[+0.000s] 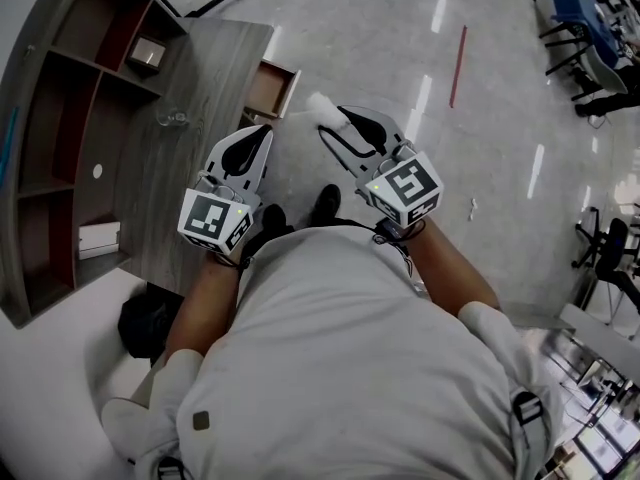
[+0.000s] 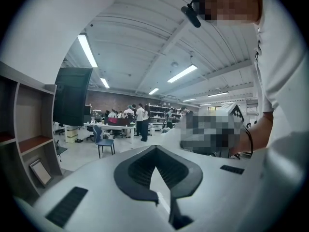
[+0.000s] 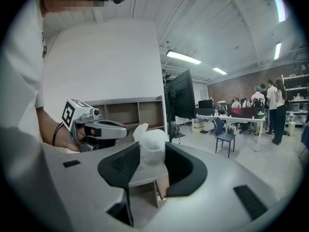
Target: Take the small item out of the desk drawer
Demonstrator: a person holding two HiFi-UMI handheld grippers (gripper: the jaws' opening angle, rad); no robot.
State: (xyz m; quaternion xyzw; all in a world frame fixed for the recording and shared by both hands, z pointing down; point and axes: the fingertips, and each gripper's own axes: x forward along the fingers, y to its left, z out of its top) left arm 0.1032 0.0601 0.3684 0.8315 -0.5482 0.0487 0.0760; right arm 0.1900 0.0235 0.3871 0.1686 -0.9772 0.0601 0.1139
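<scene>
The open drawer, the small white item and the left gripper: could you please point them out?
open drawer (image 1: 268, 90): head view, inside floor.
small white item (image 3: 153, 146): right gripper view, rounded upper part.
left gripper (image 1: 266, 131): head view, closed tips.

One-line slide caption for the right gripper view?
Right gripper holds a white, crumpled soft item near the open wooden desk drawer.

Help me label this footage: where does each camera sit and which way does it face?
Head view: on the head, steeply down at desk and open drawer; torso, forearms, left gripper, right gripper show.
Left gripper view: on that gripper, along shut fingers into the hall; an arm shows.
Right gripper view: on that gripper, along fingers clamped on white item; left hand shows.
Shared: head and right gripper views show white item.
</scene>
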